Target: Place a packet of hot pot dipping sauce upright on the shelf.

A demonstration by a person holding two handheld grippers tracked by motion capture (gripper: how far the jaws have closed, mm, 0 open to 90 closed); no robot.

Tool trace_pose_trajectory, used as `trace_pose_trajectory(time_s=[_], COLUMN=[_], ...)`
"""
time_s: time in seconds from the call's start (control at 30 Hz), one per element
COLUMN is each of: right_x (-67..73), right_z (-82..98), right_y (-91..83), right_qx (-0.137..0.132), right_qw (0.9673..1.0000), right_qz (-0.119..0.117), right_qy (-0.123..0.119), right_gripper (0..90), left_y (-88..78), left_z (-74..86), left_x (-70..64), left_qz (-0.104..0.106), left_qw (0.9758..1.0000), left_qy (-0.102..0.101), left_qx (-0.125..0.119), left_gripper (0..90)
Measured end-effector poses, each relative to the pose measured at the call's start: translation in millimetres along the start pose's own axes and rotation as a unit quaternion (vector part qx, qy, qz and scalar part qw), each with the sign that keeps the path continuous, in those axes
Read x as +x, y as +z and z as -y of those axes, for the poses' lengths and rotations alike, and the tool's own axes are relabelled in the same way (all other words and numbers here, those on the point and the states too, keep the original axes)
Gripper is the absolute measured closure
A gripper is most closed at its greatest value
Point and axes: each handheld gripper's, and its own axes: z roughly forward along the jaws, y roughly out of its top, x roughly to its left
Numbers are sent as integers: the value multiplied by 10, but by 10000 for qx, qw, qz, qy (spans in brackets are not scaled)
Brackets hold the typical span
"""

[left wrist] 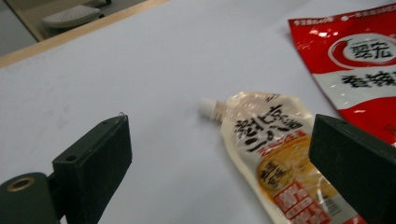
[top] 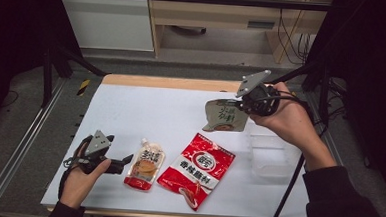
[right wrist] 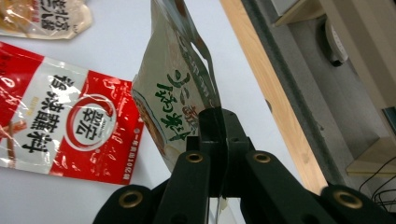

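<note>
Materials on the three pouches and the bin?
Green pouch: thin, flexible plastic film, likely foil-lined; it bends while held.
Spout pouch: glossy plastic film, white cap.
Red pouch: shiny printed plastic, bright glare.
Bin: clear rigid plastic, seemingly.

Grey-green pouch (top: 225, 116): flat, glossy sachet, green lettering on pale face; pinched at one edge, hanging tilted in the air above and behind the red packet (top: 197, 170).
Spouted pouch (top: 146, 164): cream and orange, white cap; lying flat just left of the red packet.
</note>
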Motion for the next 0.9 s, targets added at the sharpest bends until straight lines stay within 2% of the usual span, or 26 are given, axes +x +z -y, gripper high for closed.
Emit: trace_pose_trajectory(time_s=[0.07,0.27,0.43,0.77,0.9], right_x=[-63,-233,-356,-648,-739], right_z=[57,235,392,744,836], right_y=[-30,-99,-110,-62,-17], right_qx=[-29,-43,-25,-18,3], right_qw=[10000,9994,9985,9956,9942], right_qz=[57,249,425,700,823], right_qy=[54,241,347,619,689], right_gripper=[900,900,900,900,900], left_y=[-13,-99,-119,-119,-128], left_z=[63,174,170,239,262], left_x=[28,93,98,194,233], left_qz=[-149,-327,-447,-560,-566], left_qw=[9999,9993,9987,9965,9960], left_qy=[-14,-164,-246,-620,-686], left_qx=[50,22,-70,-61,-46], left_gripper=[58,52,52,52,52])
